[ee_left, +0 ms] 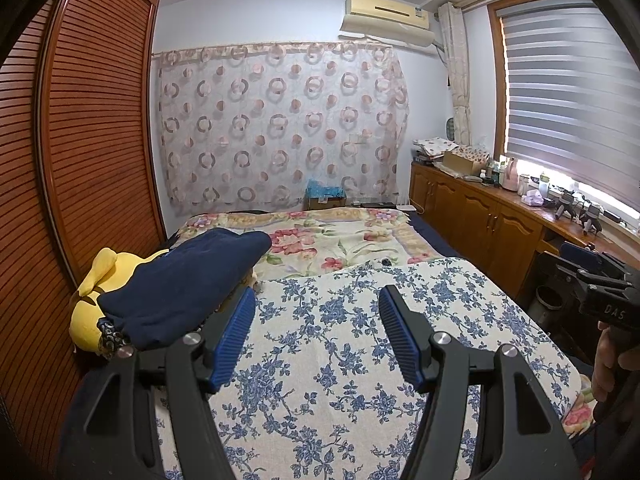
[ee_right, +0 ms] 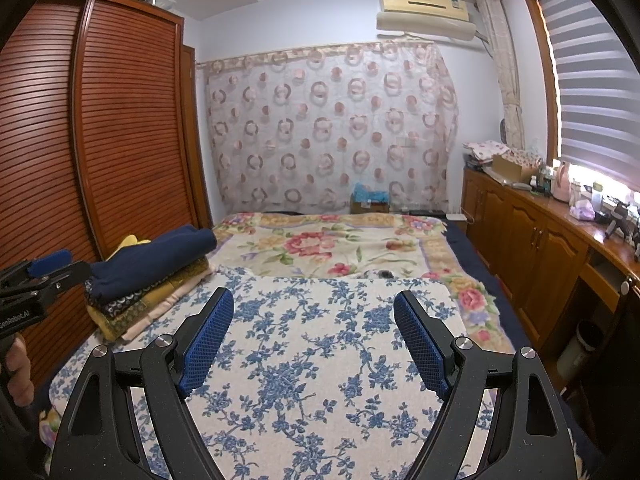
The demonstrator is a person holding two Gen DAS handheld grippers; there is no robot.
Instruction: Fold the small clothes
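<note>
Both claws released, nothing gripped: left claw (ee_left: 318,316) and right claw (ee_right: 314,320) hovering above blue-floral cloth (ee_left: 360,360) spread flat on bed (ee_right: 320,248). Jaws wide apart in both wrist views, blue pads bare.

Task things: stack of clothes (ee_right: 152,276) at left edge of bed, beside wardrobe (ee_right: 100,140). Navy garment (ee_left: 180,288) on top, bulky, loosely rolled or folded, soft knit look, edges rounded not crisp. Under it, patterned pieces in dark and gold tones, flatter, layered; exact count cannot tell. Yellow plush (ee_left: 92,300) just behind stack, touching navy piece in left view.

Progress judgement: either stack already folded and set aside, so near end or between items, or stack awaiting folding, so barely begun. Cannot tell which from these views. No garment laid out on blue-floral cloth for folding now. Likely next: pull one piece from stack onto flat area.

Navy piece likely limp, thick, prone to slumping if pinched at single corner.
</note>
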